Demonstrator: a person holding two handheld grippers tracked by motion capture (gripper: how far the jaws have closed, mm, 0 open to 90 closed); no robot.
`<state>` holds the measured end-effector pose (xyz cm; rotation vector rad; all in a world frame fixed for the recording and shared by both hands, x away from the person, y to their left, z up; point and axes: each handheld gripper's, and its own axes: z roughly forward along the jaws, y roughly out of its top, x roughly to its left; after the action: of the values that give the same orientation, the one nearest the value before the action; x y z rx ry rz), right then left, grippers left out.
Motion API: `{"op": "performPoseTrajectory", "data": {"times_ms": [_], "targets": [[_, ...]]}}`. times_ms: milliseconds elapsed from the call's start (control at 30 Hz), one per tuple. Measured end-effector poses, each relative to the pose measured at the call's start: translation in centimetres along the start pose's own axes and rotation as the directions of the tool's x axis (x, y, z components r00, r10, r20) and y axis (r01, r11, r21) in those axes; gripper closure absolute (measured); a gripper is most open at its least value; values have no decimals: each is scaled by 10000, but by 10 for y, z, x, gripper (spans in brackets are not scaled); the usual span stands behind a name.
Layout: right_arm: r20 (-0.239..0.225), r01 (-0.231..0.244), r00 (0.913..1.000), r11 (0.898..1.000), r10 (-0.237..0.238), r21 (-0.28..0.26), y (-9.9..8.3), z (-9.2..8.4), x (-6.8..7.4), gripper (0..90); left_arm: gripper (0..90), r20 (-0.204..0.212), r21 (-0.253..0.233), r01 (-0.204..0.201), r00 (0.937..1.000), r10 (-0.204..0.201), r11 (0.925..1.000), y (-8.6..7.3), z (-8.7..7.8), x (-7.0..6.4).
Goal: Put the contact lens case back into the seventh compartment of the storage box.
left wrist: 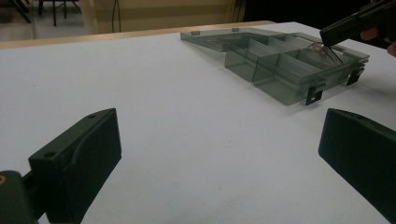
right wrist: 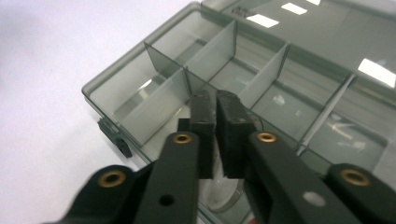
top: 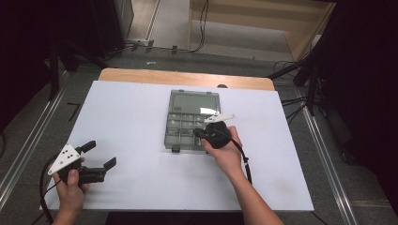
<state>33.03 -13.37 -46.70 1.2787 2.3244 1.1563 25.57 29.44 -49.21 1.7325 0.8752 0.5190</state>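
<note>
The organizer box point(top: 194, 121) lies open in the middle of the table point(top: 126, 117); the right hand-held gripper point(right wrist: 215, 108) hangs over its near compartments, jaws clenched, perhaps on something thin and clear which I cannot identify; the left hand-held gripper point(top: 98, 154) rests far left of the box, released. The box seems light, stiff and slippery plastic; better to take its rim or a divider.
</note>
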Motion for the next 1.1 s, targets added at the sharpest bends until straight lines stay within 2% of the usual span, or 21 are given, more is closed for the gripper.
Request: {"op": "performPoseTrajectory", "data": {"times_ms": [33,67,167,333,400,533,600,667,733,967,1033,1100], "targets": [[0,0,10000,10000,0,0,0,0,0,843,0,0,0,0,10000,0,10000,0,0,0],[-164,-134,9998,9998,136,145,-2,3,-3,860,0,5,7,-9,10000,9,10000,0,0,0],[-498,-293,9983,9995,299,129,-5,4,-6,867,0,3,8,-18,10000,18,10000,0,0,0],[-866,-573,9945,9983,582,128,-7,5,-10,846,0,-1,24,-10,10000,10,10000,0,0,0],[-829,-580,9949,9983,580,18,-6,2,-9,813,0,3,2,-2,10000,2,10000,0,0,0],[-707,-791,9946,9963,766,-335,-4,-3,-12,826,0,8,1,-7,10000,7,10000,0,0,0],[-581,-681,9960,9976,673,-114,-5,-1,-13,835,0,7,-1,-3,10000,3,10000,0,0,0],[-703,-671,9953,9977,664,-76,-5,1,-13,845,0,14,2,-2,10000,2,10000,0,0,0],[-589,-588,9965,9983,584,-42,-5,2,-12,858,0,12,4,-4,10000,4,10000,0,0,0],[-1051,-523,9929,9981,554,317,-8,10,-10,876,0,13,2,-2,10000,2,10000,0,0,0],[-1074,-696,9916,9972,722,285,-8,9,-11,870,0,18,-3,-17,10000,17,10000,0,0,0],[-1136,-848,9899,9964,851,72,-8,6,-14,829,0,2,-1,-32,10000,32,10000,0,0,0]]}}
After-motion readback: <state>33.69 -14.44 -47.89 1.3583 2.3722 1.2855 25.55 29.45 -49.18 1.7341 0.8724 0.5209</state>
